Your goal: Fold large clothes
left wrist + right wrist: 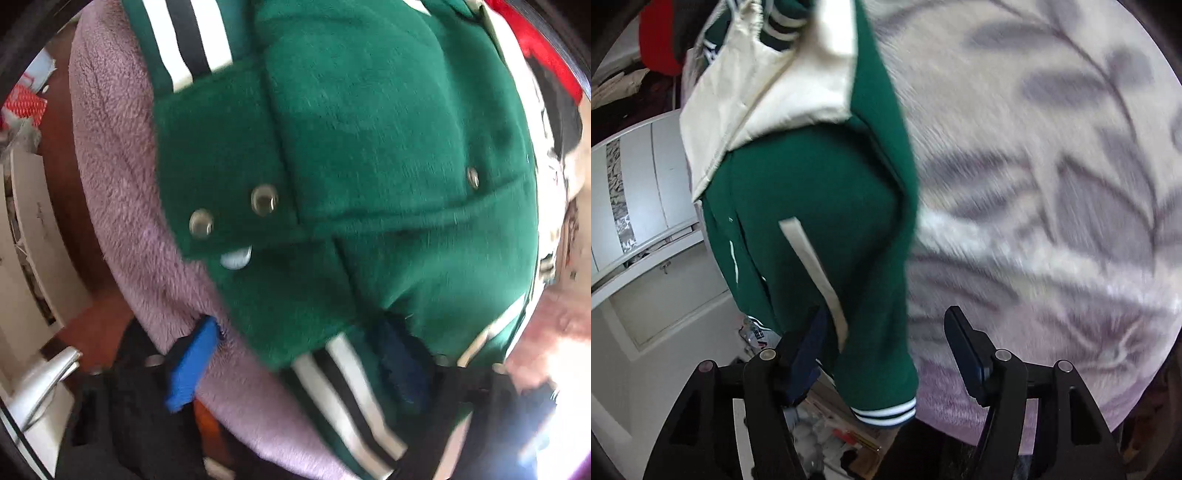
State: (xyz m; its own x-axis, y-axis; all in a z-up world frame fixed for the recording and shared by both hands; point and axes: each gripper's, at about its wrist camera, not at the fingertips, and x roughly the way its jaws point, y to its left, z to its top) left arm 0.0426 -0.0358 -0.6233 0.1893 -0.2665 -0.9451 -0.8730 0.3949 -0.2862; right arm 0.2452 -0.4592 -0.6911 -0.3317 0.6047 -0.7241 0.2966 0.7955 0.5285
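A green varsity jacket [369,129] with metal snaps and black-and-white striped ribbing lies bunched on a lilac fleece blanket [110,166]. My left gripper [295,365] points steeply down at its striped hem. The jaws stand wide; the blue left pad [192,369] rests beside the jacket's edge on the blanket, the other pad is dark against the green cloth. In the right wrist view the jacket [812,206], with its cream sleeve folded over, lies along the blanket's [1052,184] left edge. My right gripper [886,350] is open, with the jacket's lower corner between its fingers [964,347], untouched by the pads.
White cabinet doors [646,206] and a cluttered floor [831,443] lie left of the bed. White furniture [33,221] stands on a brown floor [62,177] beyond the blanket's edge. A red garment [543,48] lies past the jacket.
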